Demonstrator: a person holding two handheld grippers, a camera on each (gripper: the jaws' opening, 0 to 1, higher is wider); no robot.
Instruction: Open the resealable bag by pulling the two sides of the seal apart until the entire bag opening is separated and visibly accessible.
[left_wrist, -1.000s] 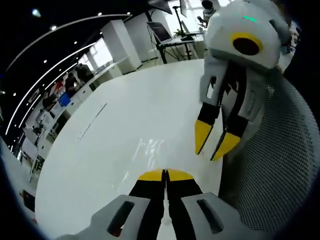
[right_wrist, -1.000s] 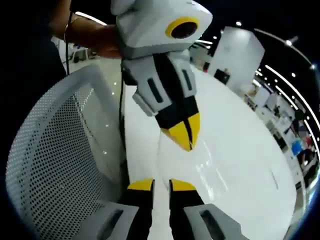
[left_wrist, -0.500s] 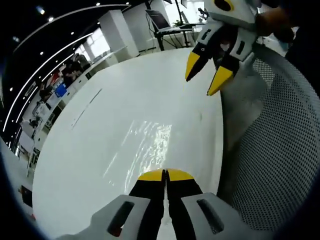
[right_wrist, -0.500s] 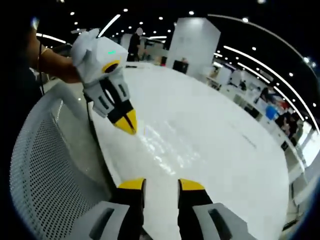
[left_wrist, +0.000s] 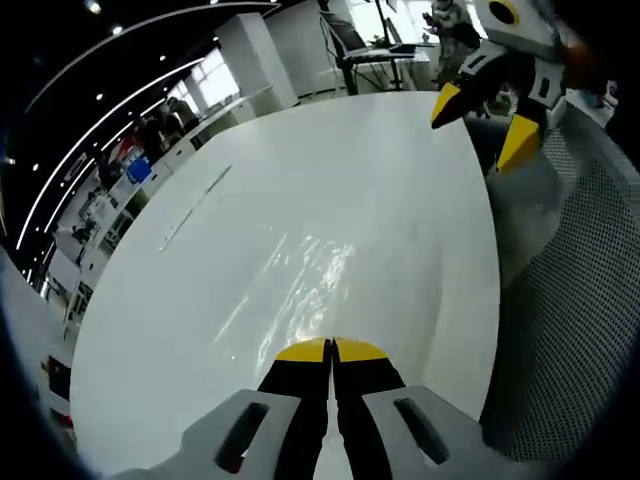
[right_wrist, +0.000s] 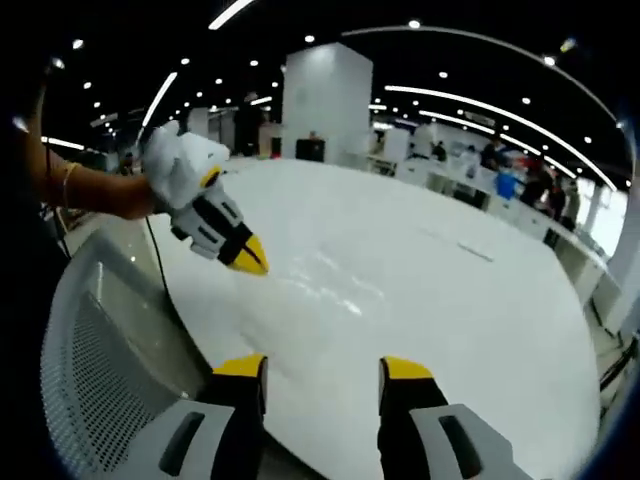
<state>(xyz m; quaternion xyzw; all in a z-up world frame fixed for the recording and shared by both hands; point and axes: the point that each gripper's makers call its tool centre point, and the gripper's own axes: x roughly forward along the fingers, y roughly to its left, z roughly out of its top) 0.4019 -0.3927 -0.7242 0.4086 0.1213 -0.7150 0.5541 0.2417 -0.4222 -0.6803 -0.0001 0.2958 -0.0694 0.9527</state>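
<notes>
I see the white table (left_wrist: 330, 180) spread ahead, the mesh chair back (left_wrist: 575, 340) beside it. The clear resealable bag (left_wrist: 300, 290) lies flat just ahead of my left gripper (left_wrist: 331, 349), jaws pressed together. My right gripper (right_wrist: 323, 367) stands spread wide, apart from the bag.

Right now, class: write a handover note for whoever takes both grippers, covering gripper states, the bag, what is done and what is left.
Left gripper: jaws shut at the near edge of the clear bag; whether it is pinching the film is unclear.
Right gripper: open, holding nothing, apart from the bag.
Bag: lying flat on the white table.
Done: no opening visible.
Left: grip both sides of the seal and pull them apart along the whole length.
</notes>
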